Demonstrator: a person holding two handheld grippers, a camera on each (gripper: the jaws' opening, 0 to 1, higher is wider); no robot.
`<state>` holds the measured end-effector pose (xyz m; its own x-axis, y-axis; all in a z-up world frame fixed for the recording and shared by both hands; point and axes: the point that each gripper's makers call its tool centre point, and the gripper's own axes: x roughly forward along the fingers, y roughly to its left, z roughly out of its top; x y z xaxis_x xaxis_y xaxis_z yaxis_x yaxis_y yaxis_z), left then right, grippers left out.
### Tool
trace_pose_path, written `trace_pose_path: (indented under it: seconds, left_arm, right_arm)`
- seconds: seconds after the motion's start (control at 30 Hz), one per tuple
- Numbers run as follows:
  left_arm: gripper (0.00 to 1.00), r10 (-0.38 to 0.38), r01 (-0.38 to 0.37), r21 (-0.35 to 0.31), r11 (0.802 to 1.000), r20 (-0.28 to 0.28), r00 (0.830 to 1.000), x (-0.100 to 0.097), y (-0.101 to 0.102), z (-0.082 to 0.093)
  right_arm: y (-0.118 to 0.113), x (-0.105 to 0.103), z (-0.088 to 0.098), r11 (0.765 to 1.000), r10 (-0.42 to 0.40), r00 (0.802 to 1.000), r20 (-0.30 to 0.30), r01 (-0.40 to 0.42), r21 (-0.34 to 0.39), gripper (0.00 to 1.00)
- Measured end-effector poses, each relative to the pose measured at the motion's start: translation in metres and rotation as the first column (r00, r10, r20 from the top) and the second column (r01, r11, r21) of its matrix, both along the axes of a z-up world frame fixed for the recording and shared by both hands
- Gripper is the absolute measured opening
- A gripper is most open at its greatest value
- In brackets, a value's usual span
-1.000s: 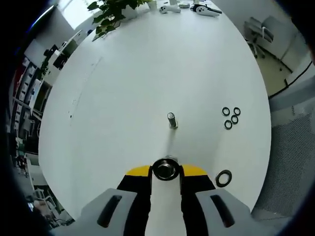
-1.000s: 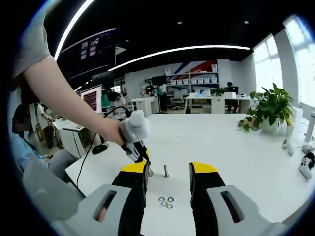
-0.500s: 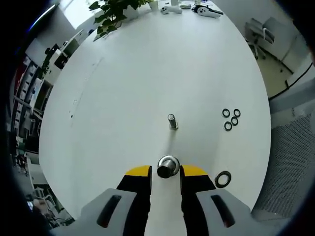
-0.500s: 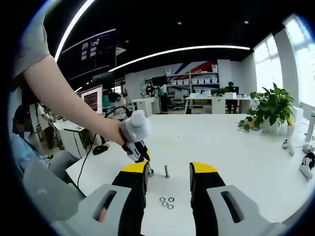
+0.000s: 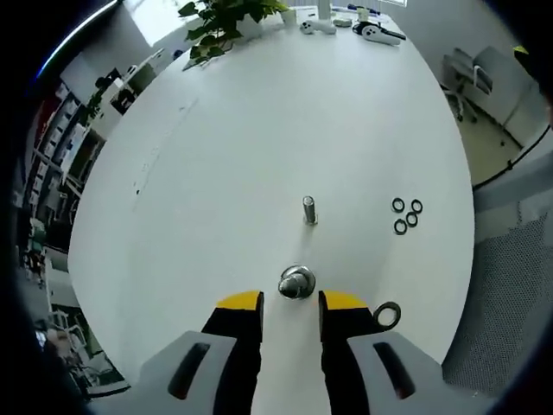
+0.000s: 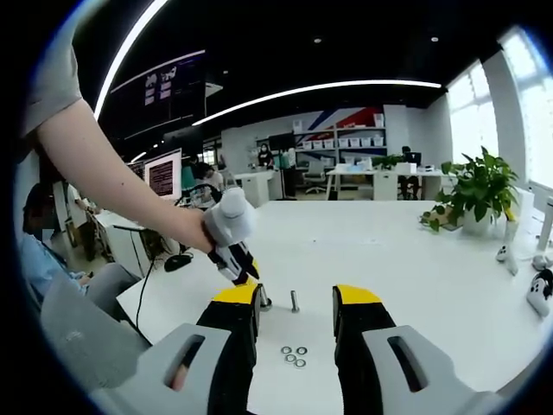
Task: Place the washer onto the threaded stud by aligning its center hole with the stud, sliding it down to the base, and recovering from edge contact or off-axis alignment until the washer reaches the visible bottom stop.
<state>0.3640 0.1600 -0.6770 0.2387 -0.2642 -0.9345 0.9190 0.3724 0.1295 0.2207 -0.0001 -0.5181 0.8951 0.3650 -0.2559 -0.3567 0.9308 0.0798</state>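
Your left hand-held gripper [image 5: 290, 304] open, holding nothing; round silver washer-capped stud [image 5: 296, 282] just ahead on white table [image 5: 225, 173]. Your right hand-held gripper [image 6: 294, 304] open, holding nothing.

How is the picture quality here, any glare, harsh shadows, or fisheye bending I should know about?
Left gripper view: even, bright light on the white table, only a faint shadow by the stud, and the table edge bows strongly. Right gripper view: the ceiling is dark, the ceiling light strip glares and curves with the lens, the windows are washed out, and the small washers look soft.
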Motion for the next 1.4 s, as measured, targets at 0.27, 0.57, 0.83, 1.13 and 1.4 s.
trace_pose_path:
  seconds: [0.27, 0.57, 0.83, 1.13, 1.4]
  left_arm:
    - [0.26, 0.055, -0.055, 0.003, 0.998, -0.024, 0.998, -0.015, 0.025, -0.009]
    - [0.26, 0.108, -0.108, 0.003, 0.994, -0.091, 0.990, -0.037, 0.035, -0.024]
    - [0.26, 0.088, -0.088, 0.007, 0.996, -0.144, 0.986, -0.060, 0.025, -0.036]
    - [0.26, 0.016, -0.016, 0.002, 1.000, -0.197, 0.980, -0.086, 0.005, -0.048]
    - [0.26, -0.022, 0.026, 0.012, 1.000, -0.232, 0.973, -0.100, 0.000, -0.056]
  right_arm:
    - [0.001, -0.001, -0.001, 1.000, 0.006, 1.000, -0.004, -0.006, -0.009, 0.35]
    - [0.003, -0.001, -0.003, 1.000, 0.013, 1.000, -0.010, -0.013, -0.016, 0.35]
    - [0.001, -0.001, -0.004, 1.000, 0.006, 1.000, -0.014, -0.007, -0.012, 0.35]
    - [0.000, -0.001, -0.005, 1.000, 0.003, 1.000, -0.018, -0.003, -0.016, 0.35]
    - [0.001, -0.001, -0.005, 1.000, 0.003, 1.000, -0.018, -0.004, -0.018, 0.35]
